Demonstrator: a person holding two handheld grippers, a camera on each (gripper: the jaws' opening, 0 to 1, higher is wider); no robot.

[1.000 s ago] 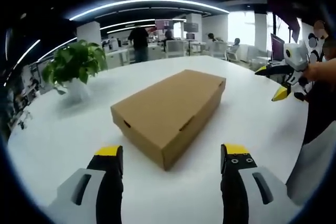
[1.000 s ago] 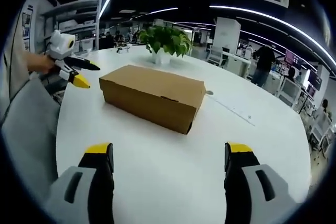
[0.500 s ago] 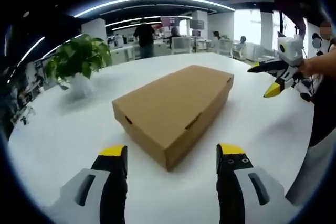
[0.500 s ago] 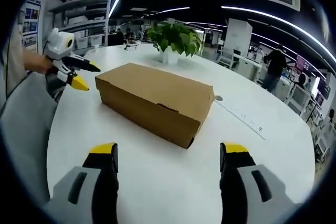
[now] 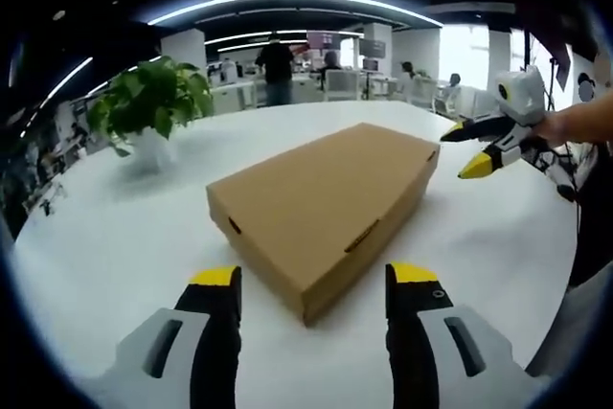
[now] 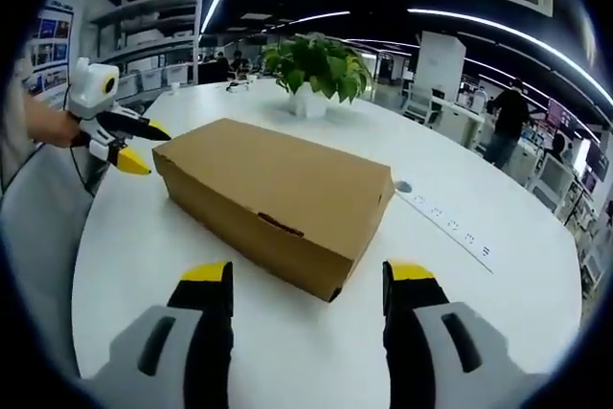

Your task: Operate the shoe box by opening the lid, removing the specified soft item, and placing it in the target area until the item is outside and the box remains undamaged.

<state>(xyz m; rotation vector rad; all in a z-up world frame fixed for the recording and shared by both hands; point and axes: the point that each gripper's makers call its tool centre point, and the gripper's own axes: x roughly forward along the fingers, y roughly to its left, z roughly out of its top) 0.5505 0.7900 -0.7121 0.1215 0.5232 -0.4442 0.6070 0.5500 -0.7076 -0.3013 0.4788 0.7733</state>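
Observation:
A closed brown cardboard shoe box lies on the round white table, lid down. My left gripper stands open just short of the box's near corner, with nothing between its yellow-tipped fingers. It also appears in the right gripper view as the left gripper, held in a hand beside the box's far end. My right gripper is open close to the box's long side. In the left gripper view the right gripper hovers open by the box's far right corner.
A potted green plant stands on the table beyond the box. A strip of sockets is set in the tabletop to the right of the box. People stand among desks in the office behind. The person's clothing borders the table.
Both grippers have come closer to the box, which looks larger in each view. The other gripper in each view has drifted nearer the box's end.

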